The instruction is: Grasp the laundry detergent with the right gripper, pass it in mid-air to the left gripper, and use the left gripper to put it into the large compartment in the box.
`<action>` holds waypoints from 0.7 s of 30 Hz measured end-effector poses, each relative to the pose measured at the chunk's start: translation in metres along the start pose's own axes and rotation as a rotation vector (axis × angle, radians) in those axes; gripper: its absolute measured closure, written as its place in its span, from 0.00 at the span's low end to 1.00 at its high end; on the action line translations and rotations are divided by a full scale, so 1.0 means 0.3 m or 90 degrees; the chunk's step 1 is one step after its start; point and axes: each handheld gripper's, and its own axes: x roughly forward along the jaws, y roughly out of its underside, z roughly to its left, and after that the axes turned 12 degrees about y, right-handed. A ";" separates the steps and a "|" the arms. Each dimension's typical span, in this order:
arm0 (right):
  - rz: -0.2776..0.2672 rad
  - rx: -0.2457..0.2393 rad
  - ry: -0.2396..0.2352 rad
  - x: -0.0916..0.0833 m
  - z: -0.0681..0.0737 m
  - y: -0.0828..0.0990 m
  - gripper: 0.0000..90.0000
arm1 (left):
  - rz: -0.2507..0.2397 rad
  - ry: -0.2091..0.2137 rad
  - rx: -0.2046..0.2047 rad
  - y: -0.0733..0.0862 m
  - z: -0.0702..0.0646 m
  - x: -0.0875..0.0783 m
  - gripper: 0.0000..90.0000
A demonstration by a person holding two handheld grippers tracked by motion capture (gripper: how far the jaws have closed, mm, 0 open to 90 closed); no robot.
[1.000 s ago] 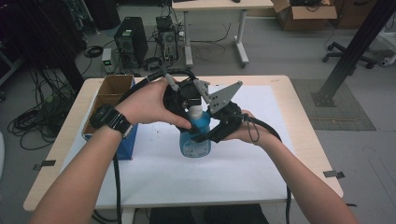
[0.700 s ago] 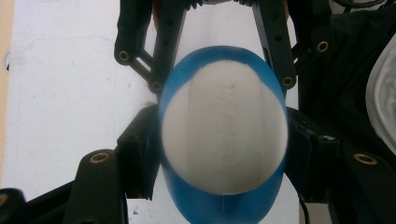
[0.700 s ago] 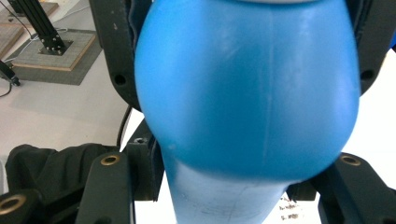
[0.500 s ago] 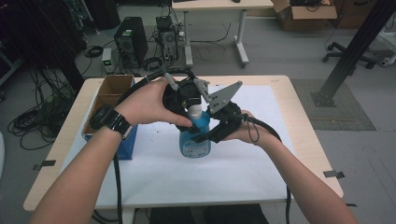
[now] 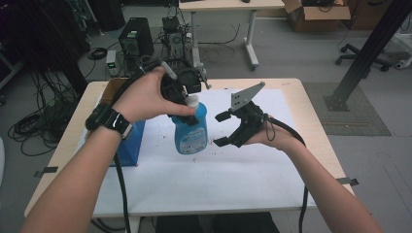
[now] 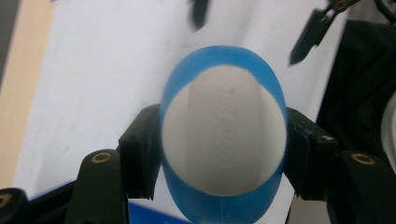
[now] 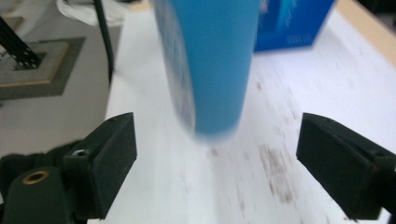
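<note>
Currently left gripper point(image 5: 190, 99) clamped on white cap of upright blue bottle point(image 5: 191, 130), lifted off worktop point(image 5: 272, 179); right gripper point(image 5: 222, 128) just beside it, jaws just opened, empty.

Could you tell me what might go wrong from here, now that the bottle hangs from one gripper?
1. The left gripper clamps the blue bottle only at its white cap, clear of the table; the smooth cap might slip out.
2. The right gripper has just been opening, nothing between its jaws, so nothing steadies the bottle.
3. Swinging, it could strike the blue box.
</note>
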 end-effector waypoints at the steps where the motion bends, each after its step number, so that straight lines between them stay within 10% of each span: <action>1: 0.017 0.004 0.009 -0.005 -0.008 0.014 0.12 | 0.000 0.000 0.000 0.000 0.000 0.000 0.42; 10: 0.163 0.019 0.082 -0.062 -0.069 0.150 0.06 | -0.061 -0.082 -0.216 0.081 0.081 -0.205 0.42; 21: 0.209 0.047 0.125 -0.152 -0.119 0.254 0.07 | -0.106 -0.151 -0.447 0.215 0.152 -0.353 0.42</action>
